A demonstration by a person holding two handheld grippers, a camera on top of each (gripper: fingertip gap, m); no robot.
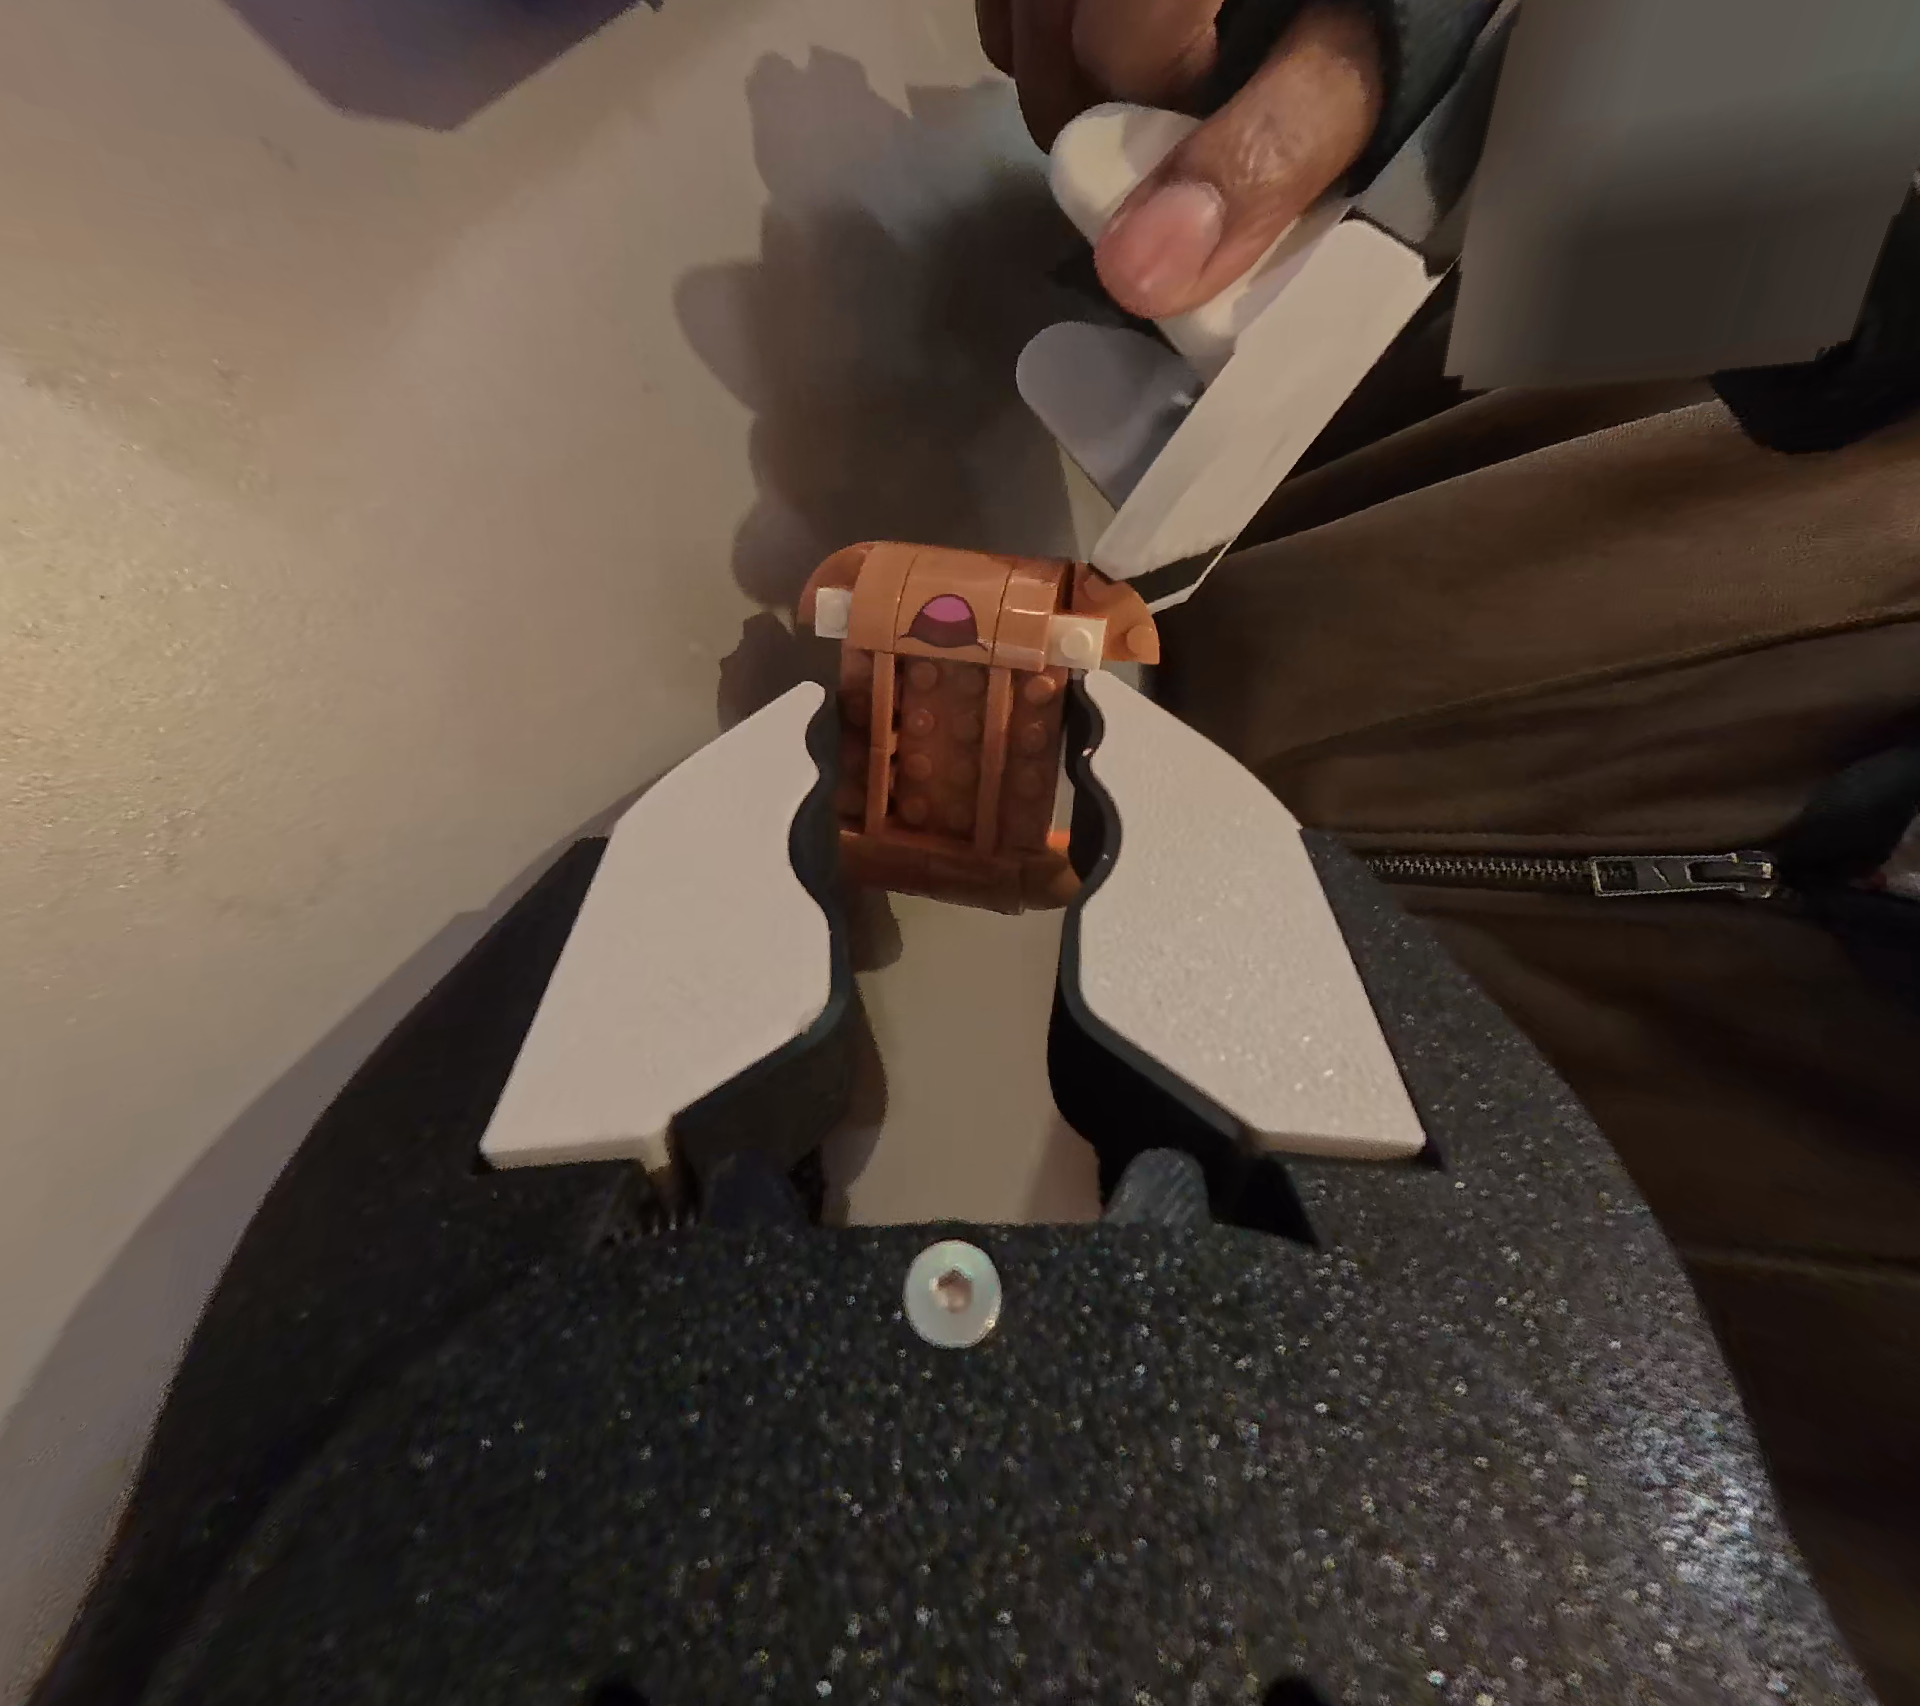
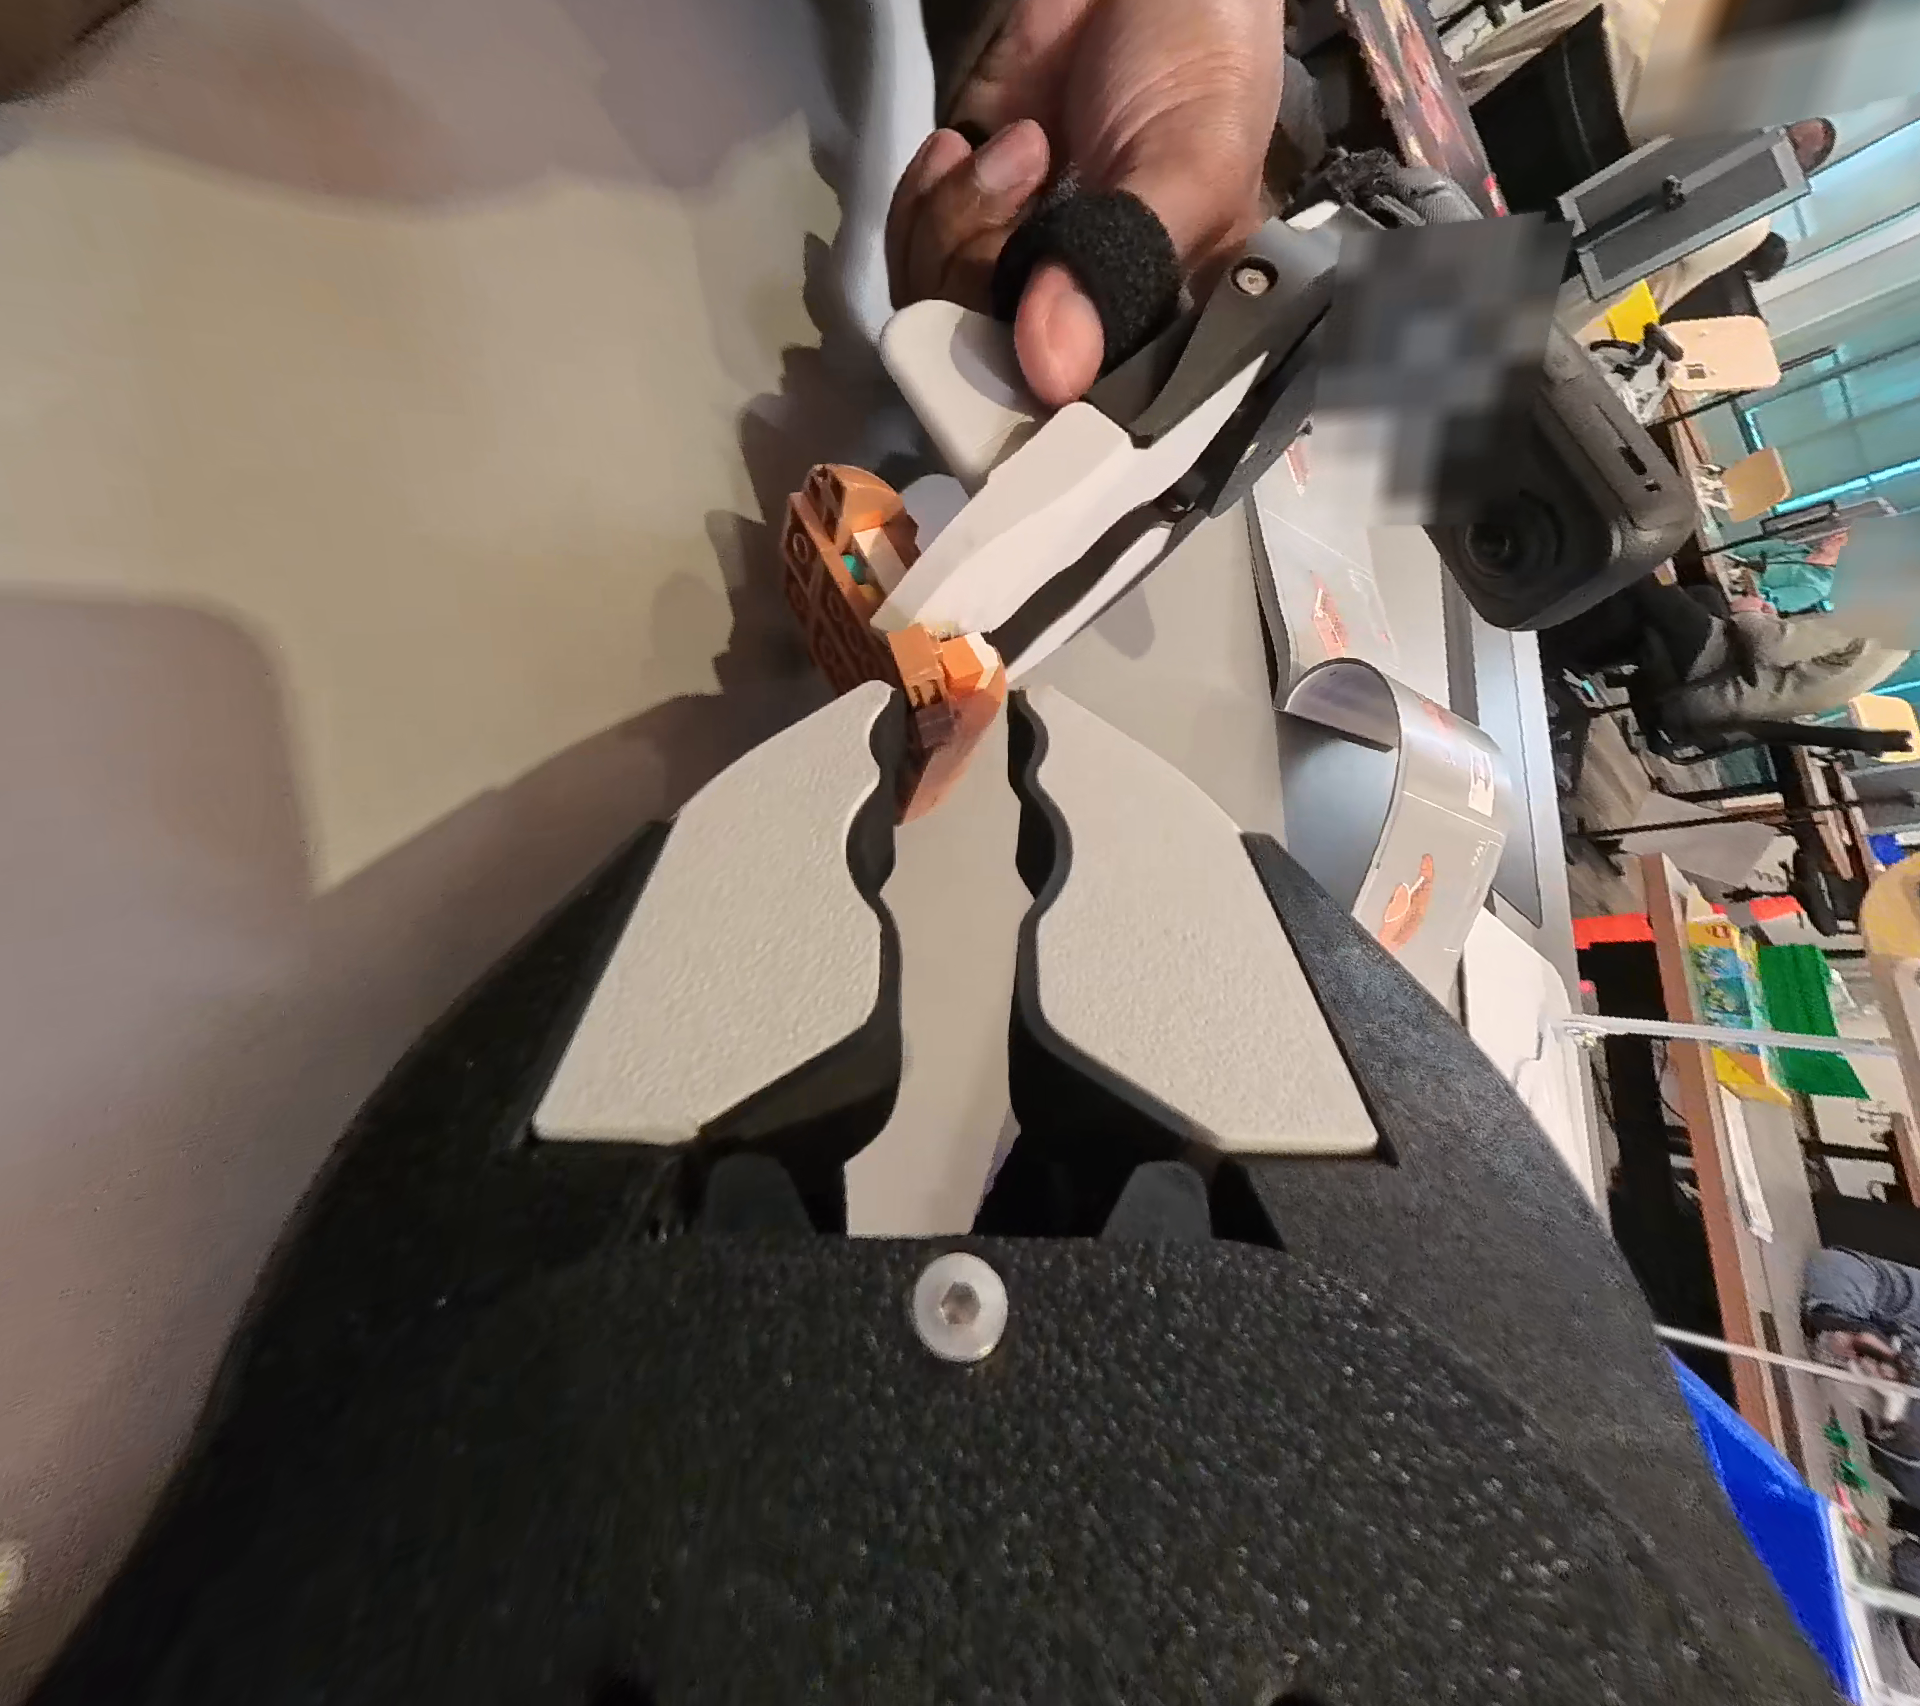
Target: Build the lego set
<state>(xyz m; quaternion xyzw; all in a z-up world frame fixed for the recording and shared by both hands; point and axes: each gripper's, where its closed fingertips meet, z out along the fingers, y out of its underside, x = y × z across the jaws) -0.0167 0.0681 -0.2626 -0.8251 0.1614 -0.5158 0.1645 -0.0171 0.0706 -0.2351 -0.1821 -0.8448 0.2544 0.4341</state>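
Brown lego build partly assembled, held off the table

Left gripper (image 1: 956, 721) is clamped on the build (image 1: 961, 711); right gripper (image 2: 956, 721) pinches a rounded piece (image 2: 951, 747) at its side (seating unclear). Much looks left, I judge.

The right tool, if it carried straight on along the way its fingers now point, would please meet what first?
Most likely the brown lego build, already at the right tool's fingertips. The left tool is shut on that build, and its fingers lie just beyond; depth there is hard to judge.
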